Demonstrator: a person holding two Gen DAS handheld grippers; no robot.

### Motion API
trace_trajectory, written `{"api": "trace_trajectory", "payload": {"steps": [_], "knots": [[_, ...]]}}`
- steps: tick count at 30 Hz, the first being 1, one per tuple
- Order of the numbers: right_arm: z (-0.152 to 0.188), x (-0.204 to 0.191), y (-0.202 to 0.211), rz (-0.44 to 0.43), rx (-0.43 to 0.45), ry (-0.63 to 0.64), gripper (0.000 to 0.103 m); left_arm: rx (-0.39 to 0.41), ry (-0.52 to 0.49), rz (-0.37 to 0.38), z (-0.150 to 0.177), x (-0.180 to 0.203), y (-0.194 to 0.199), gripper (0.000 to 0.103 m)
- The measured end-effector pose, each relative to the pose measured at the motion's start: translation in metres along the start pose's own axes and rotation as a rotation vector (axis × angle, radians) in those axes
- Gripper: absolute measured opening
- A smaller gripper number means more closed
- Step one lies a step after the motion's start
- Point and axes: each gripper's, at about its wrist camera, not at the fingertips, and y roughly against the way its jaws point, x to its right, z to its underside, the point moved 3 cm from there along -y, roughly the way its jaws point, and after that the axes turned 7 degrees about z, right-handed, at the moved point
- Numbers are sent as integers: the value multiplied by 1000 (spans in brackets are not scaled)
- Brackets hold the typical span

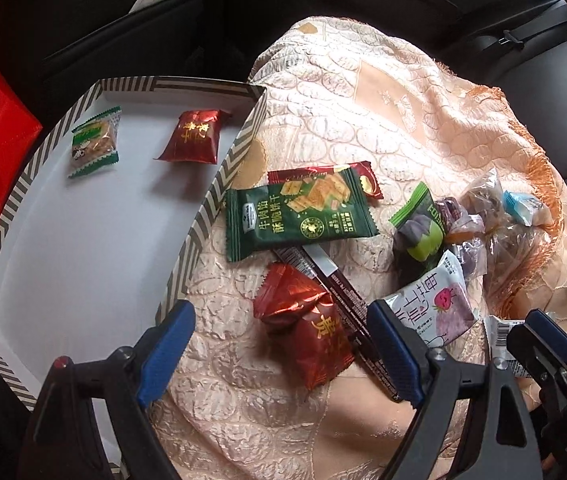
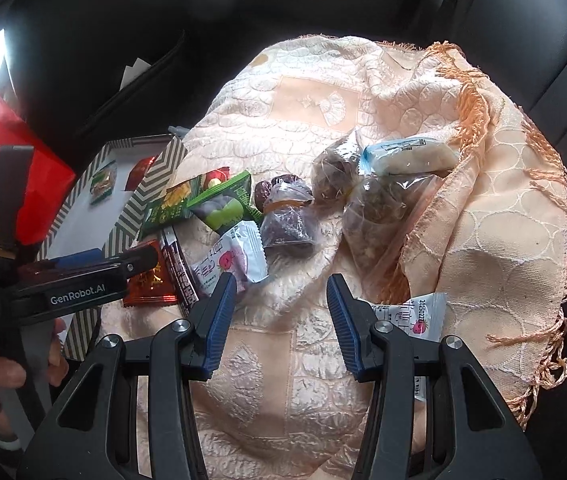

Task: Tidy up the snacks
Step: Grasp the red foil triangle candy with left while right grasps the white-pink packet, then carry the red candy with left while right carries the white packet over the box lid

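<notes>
tray [image 1: 219, 184]: two snacks inside | left of cloth [image 1: 363, 120] | packets [image 1: 299, 216] on cloth

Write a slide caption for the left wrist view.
Open left hand-held gripper over red snack packet; two snacks in striped tray.

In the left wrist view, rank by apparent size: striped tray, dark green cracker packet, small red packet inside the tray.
1. striped tray
2. dark green cracker packet
3. small red packet, though it lies farther away, so its true size is unsure.
</notes>
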Motion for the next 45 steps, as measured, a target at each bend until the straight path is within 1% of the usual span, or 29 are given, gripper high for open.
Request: {"api": "trace_trajectory", "payload": {"steps": [4,5,6,7,8,9,10,12,19,20,22,23,24,26,28,30,32,38,45], "knots": [[2,-1,-6,-4,-20,2,47,-8,4,-2,2,2,-9,89],[2,-2,-8,-5,-26,1,47,-9,6,7,3,2,-11,85],[2,-3,-10,-9,-31,-1,47,-10,6,10,4,1,-13,69],[2,-4,-11,-17,-37,-5,47,-18,8,15,5,1,-16,60],[2,-5,-13,-29,-45,-11,47,-24,13,40,5,0,-17,52],[2,-5,-15,-45,-56,-21,47,-22,16,58,5,0,-16,46],[2,-6,-18,-59,-68,-35,47,-18,9,55,5,1,-15,45],[2,-8,-24,-80,-84,-55,47,-4,-2,40,4,1,-13,43],[-3,-20,-56,-102,-150,-41,47,-11,-7,57,8,-3,-8,42],[-4,-20,-61,-113,-162,-52,47,-11,-11,58,8,-3,-8,42],[-5,-21,-67,-170,-179,-79,47,-13,-9,57,8,-3,-8,42],[-4,-22,-70,-183,-181,-85,47,-14,-9,55,8,-3,-7,42],[-4,-23,-70,-182,-177,-76,44,-14,-11,52,8,-3,-7,42],[-4,-25,-64,-184,-143,-49,30,-12,-16,42,8,-2,-7,42],[-5,-27,-53,-192,-110,-21,25,-5,-18,38,7,-3,-4,42],[-6,-28,-42,-174,-81,18,22,13,-27,25,6,-3,0,42],[-8,-29,-33,-156,-54,47,19,26,-30,22,5,-2,5,42],[-15,-24,-8,-139,-4,60,19,69,-49,5,0,0,20,42],[-29,-34,14,-172,42,79,19,98,-60,-8,-7,-2,32,42]]}}
